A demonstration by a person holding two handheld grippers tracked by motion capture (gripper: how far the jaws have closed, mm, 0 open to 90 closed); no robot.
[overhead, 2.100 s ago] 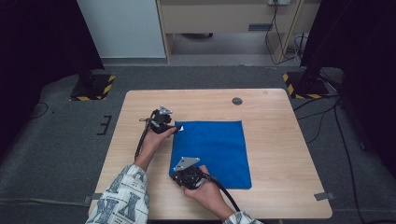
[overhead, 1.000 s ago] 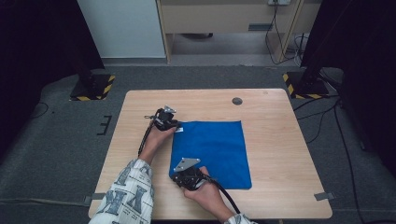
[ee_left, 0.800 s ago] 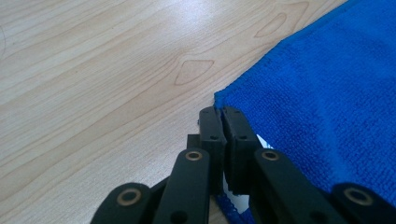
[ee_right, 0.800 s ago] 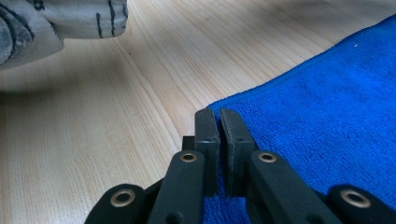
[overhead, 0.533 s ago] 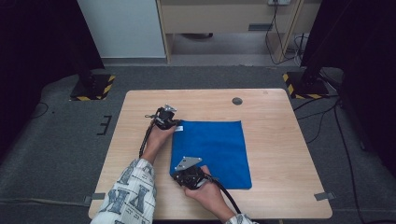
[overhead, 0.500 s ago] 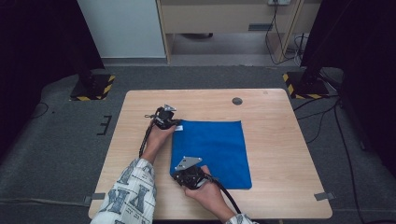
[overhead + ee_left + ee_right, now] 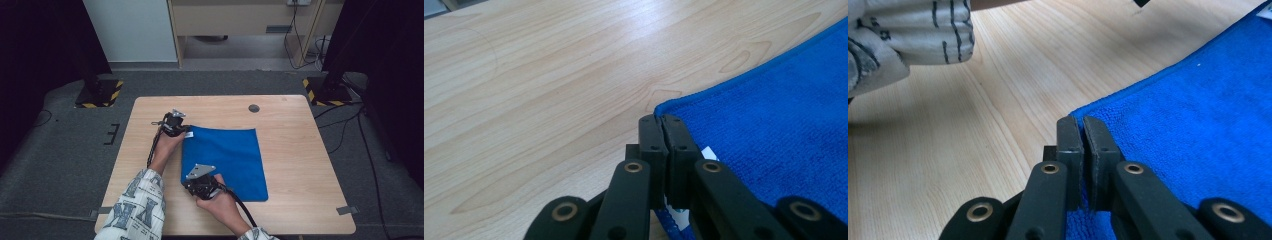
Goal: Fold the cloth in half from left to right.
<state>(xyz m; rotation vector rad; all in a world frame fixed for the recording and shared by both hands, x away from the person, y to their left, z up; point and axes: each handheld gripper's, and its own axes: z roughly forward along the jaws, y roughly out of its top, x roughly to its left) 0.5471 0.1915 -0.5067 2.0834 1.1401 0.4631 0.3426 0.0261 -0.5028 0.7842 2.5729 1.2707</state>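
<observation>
Left gripper (image 7: 181, 131): jaws just closed, now pinching far-left corner of blue cloth (image 7: 227, 160), white tag partly hidden beneath them. Right gripper (image 7: 192, 184): pressed on near-left corner; cloth edge barely visible between pads. Cloth flat on table (image 7: 300, 150).

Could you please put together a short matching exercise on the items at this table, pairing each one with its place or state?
Things:
1. left gripper
2. right gripper
3. blue cloth
4. dark round disc

Places or states:
A. lies flat on the wooden table
B. shut on the cloth's far left corner
C. set in the tabletop beyond the cloth
D. shut on the cloth's near left corner

Pairs: 1-B, 2-D, 3-A, 4-C
</observation>
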